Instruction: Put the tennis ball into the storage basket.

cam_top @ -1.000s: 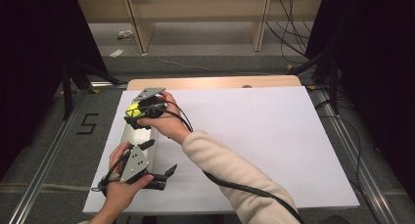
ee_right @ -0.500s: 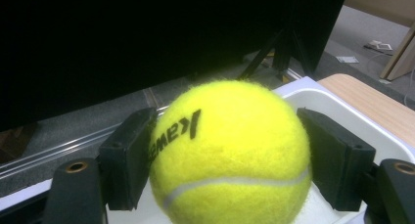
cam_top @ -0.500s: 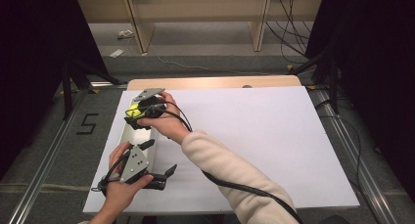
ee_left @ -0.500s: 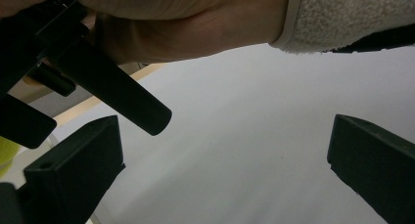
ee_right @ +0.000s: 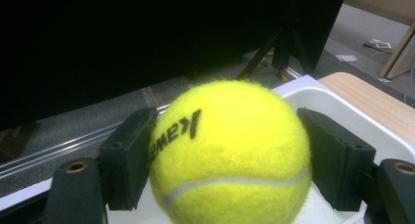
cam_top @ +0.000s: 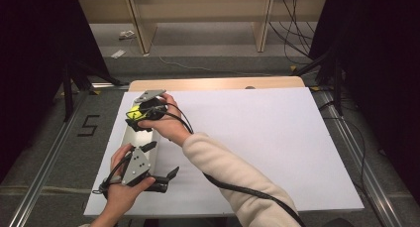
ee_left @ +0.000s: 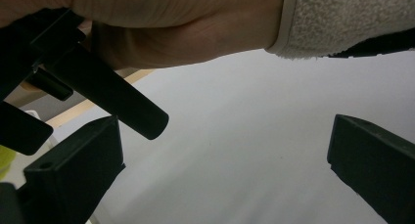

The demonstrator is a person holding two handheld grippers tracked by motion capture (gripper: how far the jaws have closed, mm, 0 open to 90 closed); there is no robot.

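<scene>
A yellow tennis ball (ee_right: pixel 230 150) with black lettering sits between the two black jaws of my right gripper (ee_right: pixel 227 161), and both jaws press on its sides. In the high view the right gripper (cam_top: pixel 134 116) holds the ball (cam_top: pixel 132 114) over the far end of a long white tray (cam_top: pixel 131 138) at the table's left. The right arm in its cream sleeve (cam_top: pixel 233 177) reaches across to it. My left gripper (cam_top: pixel 163 159) lies near the tray's near end, its jaws wide apart. In the left gripper view nothing lies between the left gripper (ee_left: pixel 220 170) jaws, only white sheet.
A white sheet (cam_top: pixel 257 138) covers the table, with a wooden strip (cam_top: pixel 213 83) along its far edge. Black cables trail from both grippers. Metal rails (cam_top: pixel 44 177) run along the floor on both sides. Wooden shelf legs (cam_top: pixel 137 31) stand beyond the table.
</scene>
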